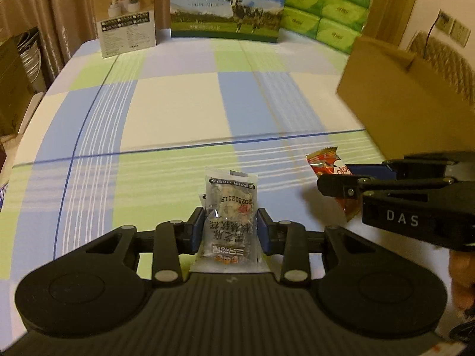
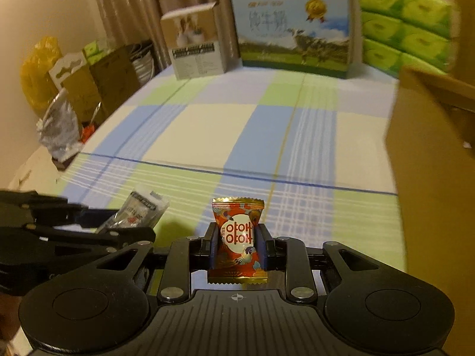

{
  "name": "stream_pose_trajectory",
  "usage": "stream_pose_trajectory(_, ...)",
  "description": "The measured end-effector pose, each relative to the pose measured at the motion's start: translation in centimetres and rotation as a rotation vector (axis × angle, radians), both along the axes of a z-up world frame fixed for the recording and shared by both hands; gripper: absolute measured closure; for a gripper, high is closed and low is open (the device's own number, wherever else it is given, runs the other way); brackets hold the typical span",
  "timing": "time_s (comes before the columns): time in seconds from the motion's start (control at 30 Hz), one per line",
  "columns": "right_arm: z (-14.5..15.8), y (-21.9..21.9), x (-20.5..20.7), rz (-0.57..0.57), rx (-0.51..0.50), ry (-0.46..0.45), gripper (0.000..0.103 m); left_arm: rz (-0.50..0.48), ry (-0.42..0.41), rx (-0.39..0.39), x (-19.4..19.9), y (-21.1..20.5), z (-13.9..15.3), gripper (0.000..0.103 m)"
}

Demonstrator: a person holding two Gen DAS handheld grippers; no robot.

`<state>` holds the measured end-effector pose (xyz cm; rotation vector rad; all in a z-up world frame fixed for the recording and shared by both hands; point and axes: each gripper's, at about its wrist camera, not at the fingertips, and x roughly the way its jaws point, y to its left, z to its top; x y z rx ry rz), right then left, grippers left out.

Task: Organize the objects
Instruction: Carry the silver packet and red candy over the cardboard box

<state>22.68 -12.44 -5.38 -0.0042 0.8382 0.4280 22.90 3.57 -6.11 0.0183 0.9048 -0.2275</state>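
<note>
A clear snack packet (image 1: 228, 216) was pinched between the blue pads of the left gripper (image 1: 230, 227). The packet stood upright between the jaws, with its top sticking out past the fingertips. Dark print and a little red could be seen on it. It was held up above the surface (image 1: 178, 103), which was covered by a cloth with blue, green and cream squares.

A red candy packet (image 2: 237, 241) with gold edges was pinched by the right gripper (image 2: 237, 240). The jaws were pressed against both sides of it. A white circle with red letters was shown on its front. This packet was also held up off the surface.

The two grippers were seen side by side, close together but not touching. In the left wrist view, the right gripper reached in from the right edge with the red packet.

A brown cardboard box (image 1: 415, 101) was found at the right side of the surface, near the right gripper. Its flap was open at the top.

At the far end of the surface, three things were lined up by the curtain (image 1: 53, 6): a small white and brown box (image 1: 126, 14), a milk carton (image 1: 228, 3) with a cow on it, and a green pack of tissues (image 1: 326, 6).
</note>
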Motion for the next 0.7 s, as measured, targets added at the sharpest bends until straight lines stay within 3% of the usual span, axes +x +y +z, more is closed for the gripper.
stream_pose_trajectory(0.3,5.8,-3.3,-8.5,-0.016,0.020,-0.039,0.080,0.073,-0.057,-0.053,-8.7,-1.8,5.8,0.072)
stream_pose_trajectory(0.7,9.2,-8.6,-17.4,-0.055,0.017,-0.071,0.080,0.057,-0.069,-0.078,-17.0,-6.0,8.6,0.072)
